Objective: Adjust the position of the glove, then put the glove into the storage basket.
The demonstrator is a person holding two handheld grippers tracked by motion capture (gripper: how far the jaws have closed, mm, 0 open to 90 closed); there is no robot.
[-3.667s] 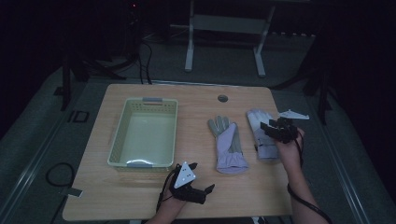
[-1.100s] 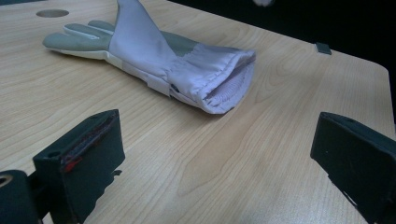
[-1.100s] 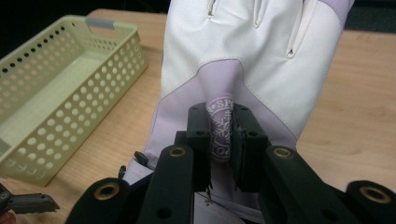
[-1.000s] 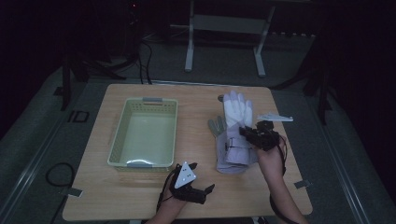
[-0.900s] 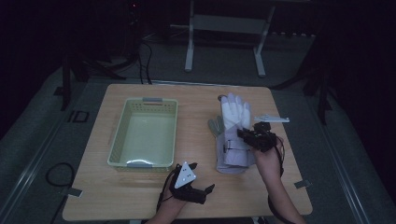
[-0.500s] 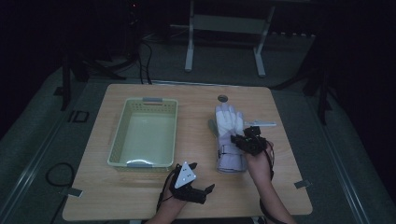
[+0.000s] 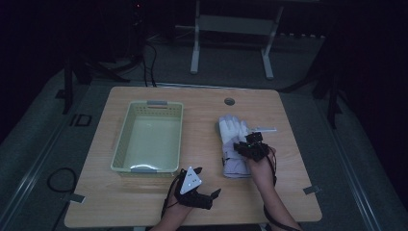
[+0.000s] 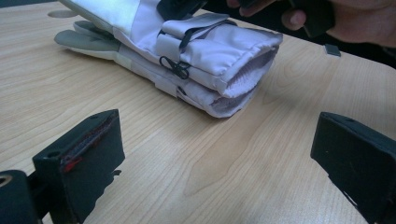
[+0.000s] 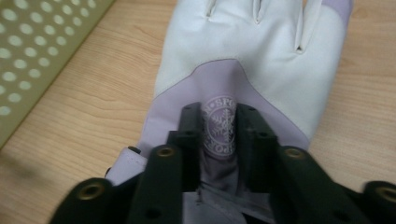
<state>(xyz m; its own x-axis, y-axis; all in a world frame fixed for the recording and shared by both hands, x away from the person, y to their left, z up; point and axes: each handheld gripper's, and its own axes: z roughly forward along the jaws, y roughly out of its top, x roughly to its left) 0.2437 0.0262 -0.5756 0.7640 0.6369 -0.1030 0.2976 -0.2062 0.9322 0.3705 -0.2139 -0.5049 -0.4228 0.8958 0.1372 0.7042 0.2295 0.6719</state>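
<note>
From the high view I have my right gripper [image 7: 251,147] down on the stacked pair of gloves [image 7: 234,147], which lie on the right half of the counter [image 7: 144,202], well apart from the pale green basket [image 7: 149,137] on the left half. The top glove [image 9: 252,60] sits on the bottom glove [image 8: 140,70], fingers pointing away from me and cuffs toward me (the left gripper view shows both open cuffs piled one on the other). In the right gripper view my jaws straddle a pinched ridge of the purple fabric around the round snowflake logo [image 9: 219,126], and the pads press against that fold, so I read it as grasping the top glove. The jaws have just been opening a little, with the fabric between them.

My left gripper [image 7: 199,195] rests near the front edge of the counter, just in front of the basket. Its jaws are spread wide with bare wood between them, released, aimed at the glove cuffs, which are near but not touching.
</note>
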